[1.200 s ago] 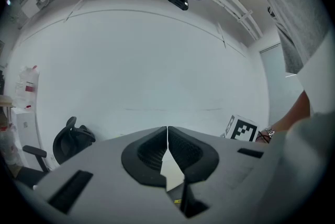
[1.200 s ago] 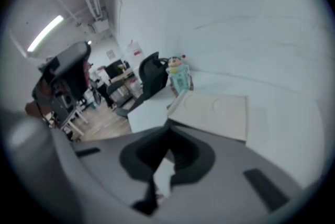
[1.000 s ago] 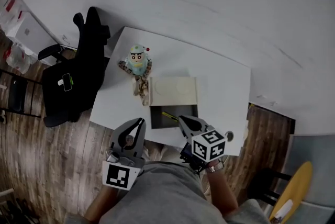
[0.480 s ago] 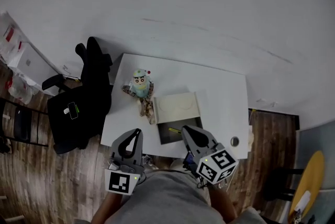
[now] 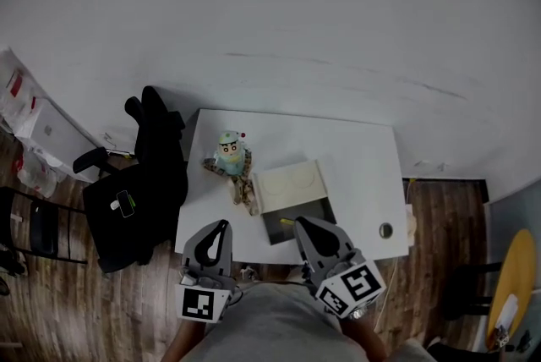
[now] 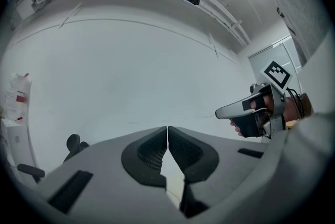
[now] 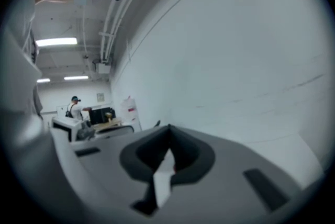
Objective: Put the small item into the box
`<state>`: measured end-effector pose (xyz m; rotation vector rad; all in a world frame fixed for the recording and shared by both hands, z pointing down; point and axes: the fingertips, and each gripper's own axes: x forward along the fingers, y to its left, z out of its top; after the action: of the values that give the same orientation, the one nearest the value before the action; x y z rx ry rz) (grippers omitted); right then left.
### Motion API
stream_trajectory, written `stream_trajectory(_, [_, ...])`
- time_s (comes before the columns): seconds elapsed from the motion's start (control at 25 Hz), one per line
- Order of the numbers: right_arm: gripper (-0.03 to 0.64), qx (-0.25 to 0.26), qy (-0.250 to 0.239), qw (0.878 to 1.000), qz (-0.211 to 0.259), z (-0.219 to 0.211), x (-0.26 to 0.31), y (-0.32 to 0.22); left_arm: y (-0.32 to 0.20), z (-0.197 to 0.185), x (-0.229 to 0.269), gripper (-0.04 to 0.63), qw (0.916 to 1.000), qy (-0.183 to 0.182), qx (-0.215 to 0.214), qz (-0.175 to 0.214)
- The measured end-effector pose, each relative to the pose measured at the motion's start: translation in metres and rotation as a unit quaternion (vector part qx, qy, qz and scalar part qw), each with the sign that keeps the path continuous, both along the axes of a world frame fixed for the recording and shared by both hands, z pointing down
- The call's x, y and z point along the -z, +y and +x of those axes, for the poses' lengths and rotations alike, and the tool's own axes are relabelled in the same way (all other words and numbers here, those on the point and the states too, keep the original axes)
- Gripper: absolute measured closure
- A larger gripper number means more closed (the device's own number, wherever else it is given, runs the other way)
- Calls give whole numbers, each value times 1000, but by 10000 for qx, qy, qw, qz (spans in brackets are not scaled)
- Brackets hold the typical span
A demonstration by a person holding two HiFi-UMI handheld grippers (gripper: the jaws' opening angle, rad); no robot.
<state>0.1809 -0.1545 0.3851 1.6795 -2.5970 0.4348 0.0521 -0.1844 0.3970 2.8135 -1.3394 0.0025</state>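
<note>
Both left tongs (image 5: pixel 220 227) and right tongs (image 5: pixel 302 224), clenched empty at the table's (image 5: pixel 363 157) six o'clock edge, could knock the open box (image 5: pixel 270 230) off.

the head view looks steeply down from high above the white table (image 5: pixel 355 157), with the left gripper (image 5: pixel 221 225) and right gripper (image 5: pixel 297 222) at its lower edge. the left gripper view looks along its own jaws, tilted up at the white wall (image 6: pixel 131 60) and ceiling, catching the right gripper at its right side. the right gripper view faces up that wall too. all three share the wall; the black chair (image 5: pixel 139 183) shows in the head and left gripper views
</note>
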Motion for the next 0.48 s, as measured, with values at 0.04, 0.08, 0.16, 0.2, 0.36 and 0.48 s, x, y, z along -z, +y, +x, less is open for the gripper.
stream_trajectory(0.04, [584,-26,34,10000,48,-1,2,0,0,-2,0,558,10000,15,6,-3])
stream_trajectory(0.08, [584,-52,61,9999,93,-1,5,0,0,-3,0,558,10000,26,15,-12])
stream_trajectory(0.16, [584,-97,111,9998,164,-3,7,-1,0,-7,0,558,10000,51,33,-27])
stream_trajectory(0.2, [584,-114,128,9997,179,-4,7,-2,-1,-8,0,558,10000,58,36,-24])
stream_trajectory(0.36, [584,-167,67,9997,156,-5,5,-6,-2,-12,-1,558,10000,75,40,-47])
stream_trajectory(0.48, [584,-174,107,9996,180,-7,5,-5,-2,-15,0,558,10000,67,16,44])
